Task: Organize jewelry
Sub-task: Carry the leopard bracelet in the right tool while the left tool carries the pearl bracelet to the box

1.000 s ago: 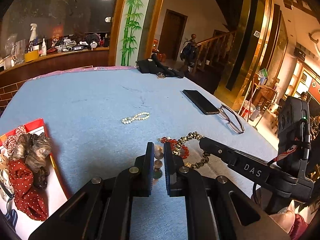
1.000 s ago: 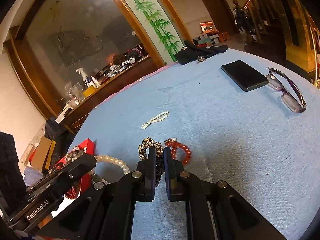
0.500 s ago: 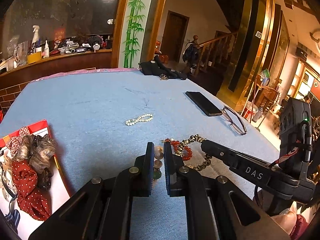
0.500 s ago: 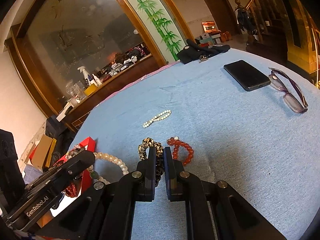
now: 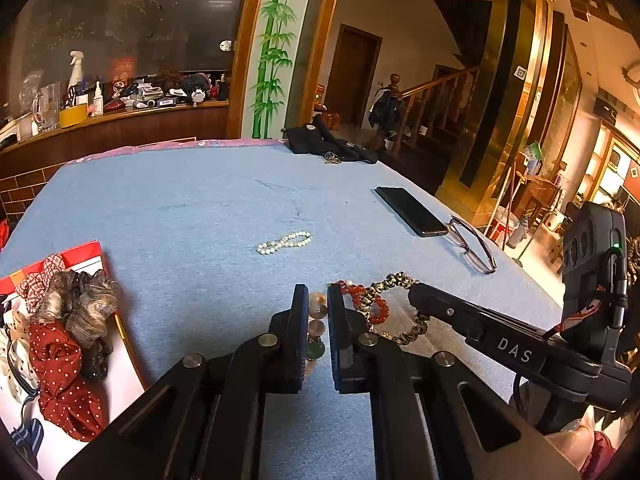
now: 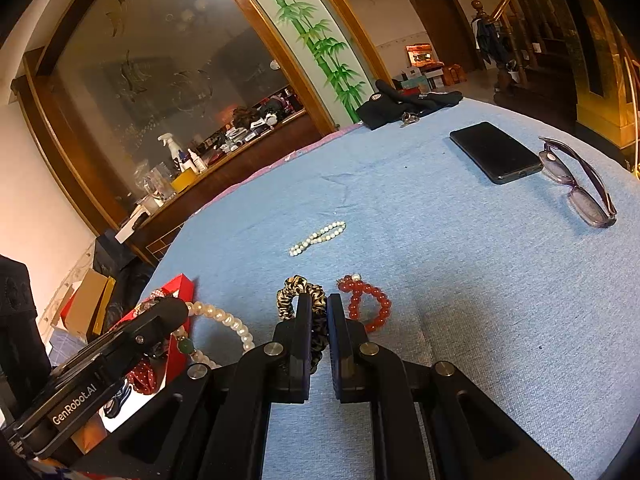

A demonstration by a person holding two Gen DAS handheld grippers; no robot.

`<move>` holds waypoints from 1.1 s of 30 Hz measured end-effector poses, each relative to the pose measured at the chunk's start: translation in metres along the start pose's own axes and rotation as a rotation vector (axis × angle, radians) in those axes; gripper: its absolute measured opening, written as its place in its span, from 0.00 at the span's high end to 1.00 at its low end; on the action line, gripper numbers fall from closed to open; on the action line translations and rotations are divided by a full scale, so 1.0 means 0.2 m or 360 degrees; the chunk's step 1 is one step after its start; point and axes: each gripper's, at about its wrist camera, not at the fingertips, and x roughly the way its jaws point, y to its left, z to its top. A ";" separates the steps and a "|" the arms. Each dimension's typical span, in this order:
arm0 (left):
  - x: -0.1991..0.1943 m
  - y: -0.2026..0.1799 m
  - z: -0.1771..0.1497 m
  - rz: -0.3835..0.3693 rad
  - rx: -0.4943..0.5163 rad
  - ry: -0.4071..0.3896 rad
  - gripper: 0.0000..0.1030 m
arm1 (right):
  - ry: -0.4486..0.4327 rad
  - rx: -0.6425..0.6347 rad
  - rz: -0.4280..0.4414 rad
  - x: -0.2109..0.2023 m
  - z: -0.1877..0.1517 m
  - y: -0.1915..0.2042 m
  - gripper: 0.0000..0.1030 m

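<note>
L gripper, bottom centre of the left wrist view, is pinched narrow on a large-bead pearl bracelet w/ a green bead low in the gap; R gripper, bottom centre of the right wrist view, is pinched narrow on a leopard-print scrunchie. Just right of the scrunchie a red bead bracelet lies on the blue tablecloth, and a red box w/ hair ties sits at lower left of the left view. Mid-frame lies a small white bead bracelet; farther toward upper right are a black phone, glasses and a dark cloth item at the far edge.
</note>
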 end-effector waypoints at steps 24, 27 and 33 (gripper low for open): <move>-0.10 0.00 0.01 0.0171 0.0070 -0.0132 0.92 | -0.0006 -0.0056 -0.0013 0.00 0.00 0.04 0.92; -0.14 0.01 0.01 0.0192 0.0073 -0.0163 0.92 | -0.0016 -0.0073 -0.0037 0.00 0.00 0.05 0.92; -0.20 0.04 0.00 0.0221 0.0072 -0.0206 0.92 | -0.0017 -0.0074 -0.0060 -0.01 -0.01 0.07 0.92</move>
